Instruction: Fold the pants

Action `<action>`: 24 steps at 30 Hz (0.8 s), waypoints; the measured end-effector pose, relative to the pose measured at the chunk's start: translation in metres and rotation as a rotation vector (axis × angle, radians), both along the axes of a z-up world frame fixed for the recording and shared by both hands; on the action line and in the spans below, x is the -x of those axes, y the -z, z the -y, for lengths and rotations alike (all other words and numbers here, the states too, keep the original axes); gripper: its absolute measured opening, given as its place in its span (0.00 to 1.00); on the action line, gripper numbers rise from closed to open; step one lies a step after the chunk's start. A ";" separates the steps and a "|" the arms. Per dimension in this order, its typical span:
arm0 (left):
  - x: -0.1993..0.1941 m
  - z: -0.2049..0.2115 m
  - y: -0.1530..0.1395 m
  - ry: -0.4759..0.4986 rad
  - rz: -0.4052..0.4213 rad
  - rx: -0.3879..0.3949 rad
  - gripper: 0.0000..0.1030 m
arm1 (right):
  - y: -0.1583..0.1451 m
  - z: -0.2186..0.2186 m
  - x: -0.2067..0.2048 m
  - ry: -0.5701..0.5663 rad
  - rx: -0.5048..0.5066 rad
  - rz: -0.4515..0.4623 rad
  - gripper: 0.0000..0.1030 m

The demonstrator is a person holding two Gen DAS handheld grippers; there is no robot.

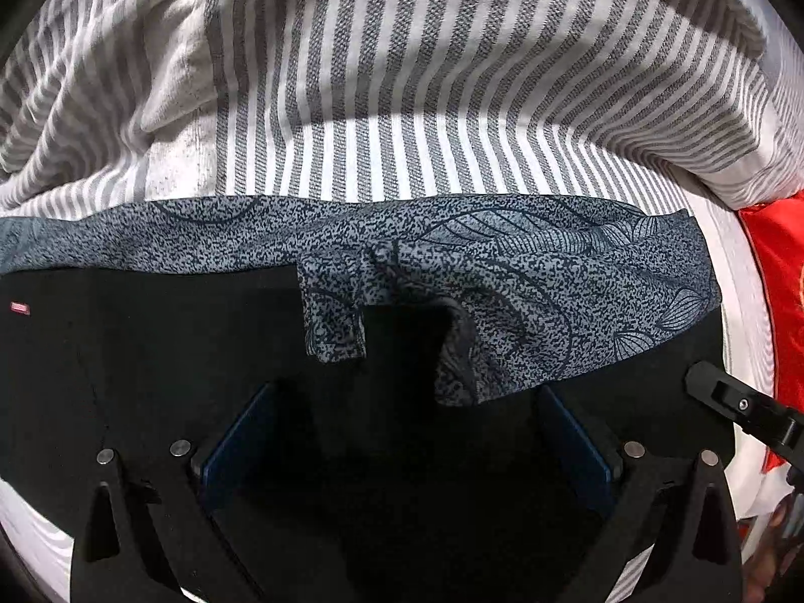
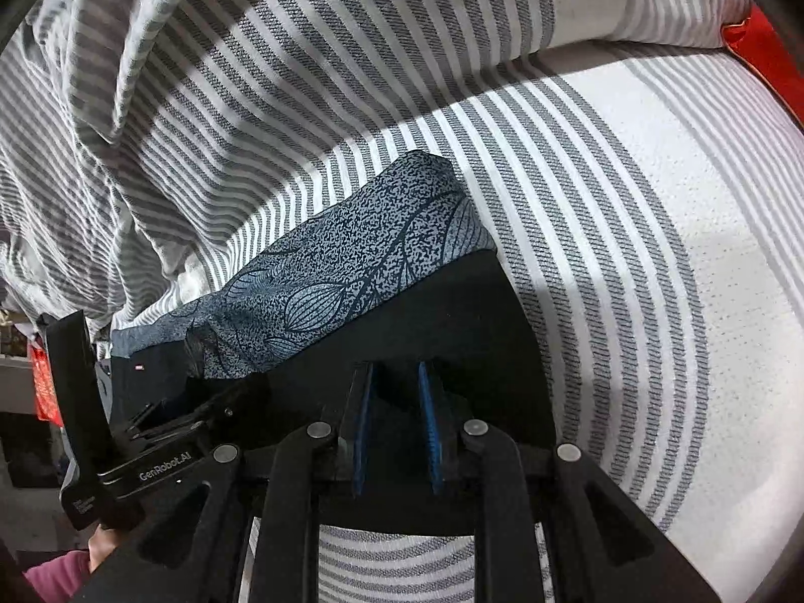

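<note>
Black pants (image 1: pixel 151 352) with a speckled grey-blue leaf-print waistband (image 1: pixel 502 261) lie on a grey-and-white striped bedsheet (image 1: pixel 402 100). My left gripper (image 1: pixel 409 392) hovers over them, pointing steeply down, jaws wide open; a loose flap of the waistband hangs between the fingers, untouched by the blue pads (image 1: pixel 241 437). In the right wrist view the pants (image 2: pixel 452 311) and waistband (image 2: pixel 362 271) run off to the left. My right gripper (image 2: pixel 397 372) is at the pants' right edge, its blue pads (image 2: pixel 429 427) drawn close on black fabric.
Rumpled striped bedding (image 1: pixel 100 75) piles up at the left. Something red (image 1: pixel 774 301) lies at the bed's right edge. The right gripper's body (image 1: pixel 728 397) shows beside the pants. The left gripper's body (image 2: pixel 151 472) and a hand (image 2: pixel 100 553) show at lower left.
</note>
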State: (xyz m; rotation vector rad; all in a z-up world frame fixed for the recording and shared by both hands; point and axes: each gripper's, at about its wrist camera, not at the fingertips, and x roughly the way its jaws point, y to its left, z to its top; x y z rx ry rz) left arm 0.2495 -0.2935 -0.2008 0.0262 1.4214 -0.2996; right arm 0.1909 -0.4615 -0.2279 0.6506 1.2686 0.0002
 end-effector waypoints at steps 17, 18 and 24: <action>0.054 -0.055 -0.054 -0.240 0.007 -0.148 1.00 | -0.042 -0.028 0.039 -0.202 0.002 -0.007 0.65; 0.059 -0.058 -0.056 -0.256 0.006 -0.152 1.00 | -0.042 -0.030 0.041 -0.215 0.000 -0.013 0.65; 0.081 -0.082 -0.067 -0.315 0.016 -0.136 1.00 | -0.037 -0.044 0.056 -0.281 0.020 -0.051 0.65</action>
